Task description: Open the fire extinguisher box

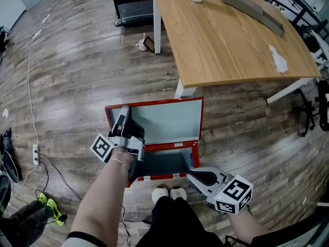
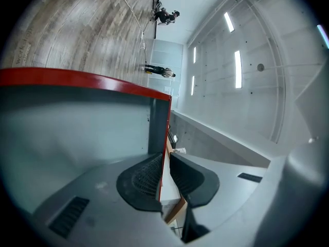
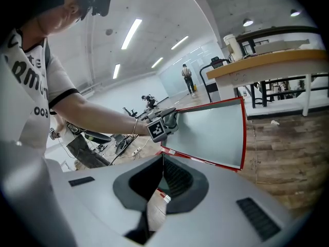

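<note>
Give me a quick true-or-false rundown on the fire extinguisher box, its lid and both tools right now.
1. The lid of the box is raised open. True.
2. The left tool is clamped on the lid's red edge. True.
3. The right tool also grips the lid. False: it is off the lid, near the box's front right corner, jaws together on nothing.
4. The box stands on the table. False: it sits on the floor beside the table.
</note>
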